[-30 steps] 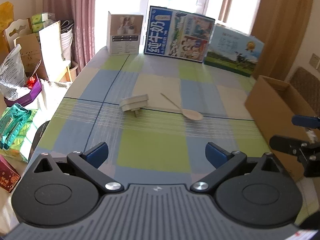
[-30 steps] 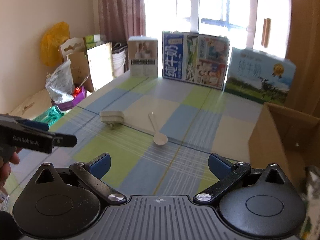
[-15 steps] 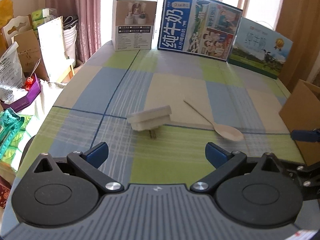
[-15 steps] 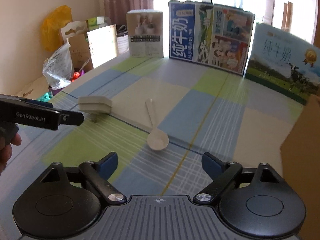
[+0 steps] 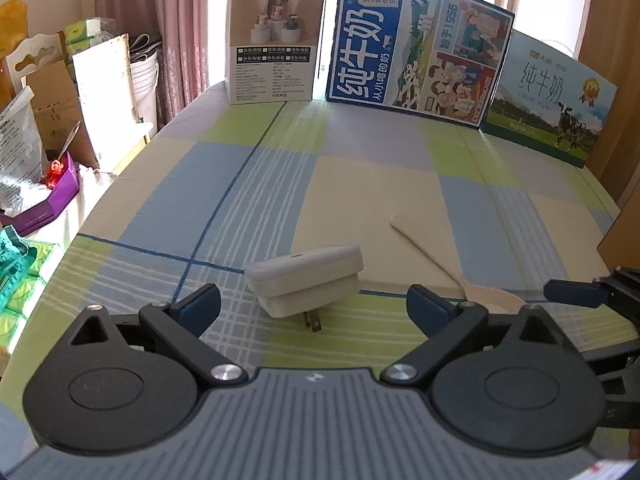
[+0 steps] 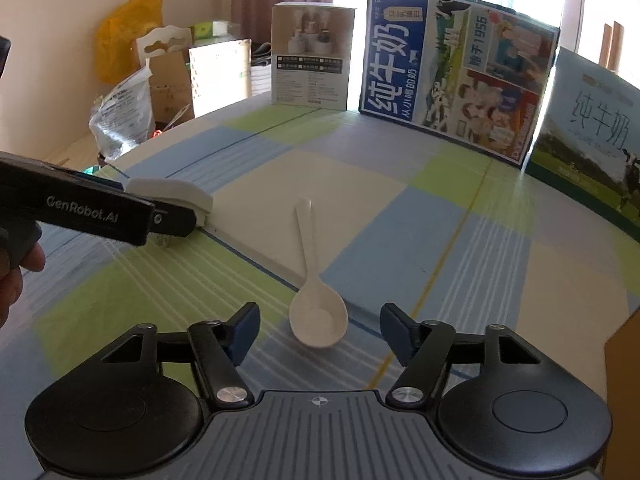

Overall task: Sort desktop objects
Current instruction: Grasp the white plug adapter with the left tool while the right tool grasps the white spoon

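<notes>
**Grippers poised over a plug adapter and a spoon on a checked tablecloth**

Left gripper (image 5: 314, 306) hangs low over the table (image 5: 248, 184), its two blue-padded fingers wide apart. White plug adapter (image 5: 306, 282) lies on the cloth between and just ahead of the pads, prongs turned toward the camera; neither pad touches it. Right gripper (image 6: 318, 330) likewise points down at the table. Its jaws have just been closing and now stand partly apart, with the bowl of the white spoon (image 6: 316, 312) lying between the pads, untouched by either. The spoon's handle runs away from the gripper toward the far edge of the table. In the right wrist view, the left gripper's finger reaches in from the left beside the adapter, and part of a hand (image 6: 16, 276) shows at the frame's left edge. Three printed cartons stand upright along the far edge: a white box (image 5: 274, 44), a blue milk carton (image 5: 416, 52) and a green milk carton (image 5: 548, 100). A corner of a cardboard box (image 6: 624, 360) shows at right.
</notes>
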Action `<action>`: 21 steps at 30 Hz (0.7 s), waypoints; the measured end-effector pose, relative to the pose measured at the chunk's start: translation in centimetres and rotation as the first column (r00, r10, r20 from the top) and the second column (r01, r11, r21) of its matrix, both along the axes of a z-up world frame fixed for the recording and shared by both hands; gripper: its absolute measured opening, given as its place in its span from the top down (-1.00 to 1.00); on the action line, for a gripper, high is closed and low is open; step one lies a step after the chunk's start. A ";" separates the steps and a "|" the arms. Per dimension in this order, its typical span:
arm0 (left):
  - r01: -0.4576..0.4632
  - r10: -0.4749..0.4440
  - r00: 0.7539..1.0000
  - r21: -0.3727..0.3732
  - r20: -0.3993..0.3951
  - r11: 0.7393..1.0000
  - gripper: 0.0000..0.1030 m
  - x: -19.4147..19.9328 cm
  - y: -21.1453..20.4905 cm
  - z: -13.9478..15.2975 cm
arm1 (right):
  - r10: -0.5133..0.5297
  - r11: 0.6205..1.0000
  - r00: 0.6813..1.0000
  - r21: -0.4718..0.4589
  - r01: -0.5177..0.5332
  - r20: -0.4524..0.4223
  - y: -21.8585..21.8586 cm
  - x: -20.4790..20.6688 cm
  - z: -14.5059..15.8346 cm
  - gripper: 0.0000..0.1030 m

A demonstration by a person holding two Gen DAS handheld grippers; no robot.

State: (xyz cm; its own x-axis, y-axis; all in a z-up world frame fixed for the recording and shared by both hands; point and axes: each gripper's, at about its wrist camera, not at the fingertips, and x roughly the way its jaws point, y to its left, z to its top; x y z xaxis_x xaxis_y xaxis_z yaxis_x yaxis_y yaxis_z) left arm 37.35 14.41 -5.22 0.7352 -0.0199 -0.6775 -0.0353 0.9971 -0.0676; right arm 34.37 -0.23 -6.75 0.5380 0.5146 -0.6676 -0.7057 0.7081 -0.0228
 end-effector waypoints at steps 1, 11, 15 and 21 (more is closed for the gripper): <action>-0.002 0.002 1.000 0.000 0.002 1.000 -0.87 0.2 0.0 -0.1 | 0.000 1.000 1.000 -0.001 0.000 0.000 0.1 0.1 -0.1 -0.17; -0.053 0.053 0.999 0.002 0.005 0.999 -0.48 1.8 0.5 -1.0 | 0.004 1.000 1.000 -0.001 -0.004 -0.007 0.6 0.7 -0.5 0.23; -0.040 0.040 0.999 -0.005 -0.012 0.999 -0.22 1.8 0.6 -1.3 | -0.009 1.000 1.000 0.000 0.009 -0.017 0.4 0.7 -0.3 0.40; 0.025 -0.025 1.000 -0.004 -0.015 1.000 -0.11 0.7 0.3 -1.0 | -0.059 0.998 0.997 -0.004 0.059 -0.051 -0.9 0.0 0.3 0.41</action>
State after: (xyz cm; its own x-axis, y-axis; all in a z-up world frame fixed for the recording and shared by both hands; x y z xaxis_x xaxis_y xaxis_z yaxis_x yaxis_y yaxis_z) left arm 38.01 14.68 -6.19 0.7239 -0.0411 -0.6886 -0.0111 0.9974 -0.0711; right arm 34.41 -1.13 -6.45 0.5323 0.4814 -0.6963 -0.6632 0.7483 0.0103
